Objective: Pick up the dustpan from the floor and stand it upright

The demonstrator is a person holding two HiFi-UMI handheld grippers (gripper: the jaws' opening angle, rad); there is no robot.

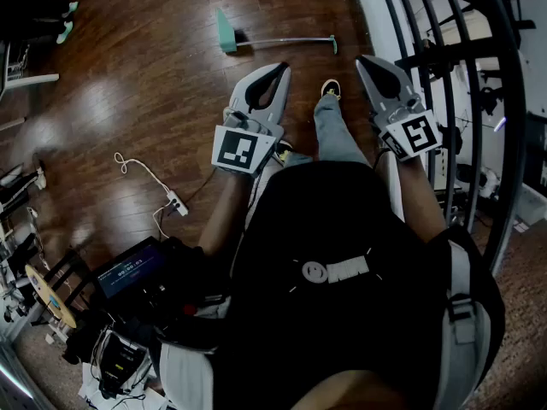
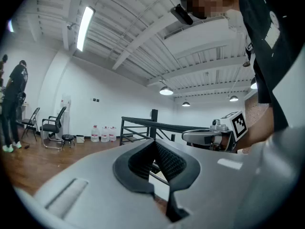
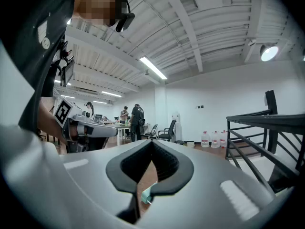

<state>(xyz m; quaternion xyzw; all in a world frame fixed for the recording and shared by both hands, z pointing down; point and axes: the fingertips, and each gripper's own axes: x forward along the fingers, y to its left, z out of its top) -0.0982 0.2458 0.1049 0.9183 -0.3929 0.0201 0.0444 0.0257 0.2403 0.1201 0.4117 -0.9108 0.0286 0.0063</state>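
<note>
The dustpan (image 1: 226, 33) lies flat on the wooden floor ahead of me, its teal pan at the left and its long thin handle (image 1: 286, 41) stretching right. My left gripper (image 1: 279, 67) is held level above the floor, short of the dustpan, shut and empty. My right gripper (image 1: 367, 61) is level beside it, to the right of the handle's end, also shut with nothing between its pads. In the right gripper view a sliver of the teal dustpan (image 3: 147, 193) shows below the closed jaws. Both grippers are well apart from the dustpan.
A black metal railing (image 1: 444, 58) runs along the right side. A power strip with a white cable (image 1: 175, 202) lies on the floor at the left, near a lit screen (image 1: 128, 272). My shoe (image 1: 331, 88) stands between the grippers. Water bottles (image 2: 102, 133) and office chairs (image 2: 52, 128) stand far off.
</note>
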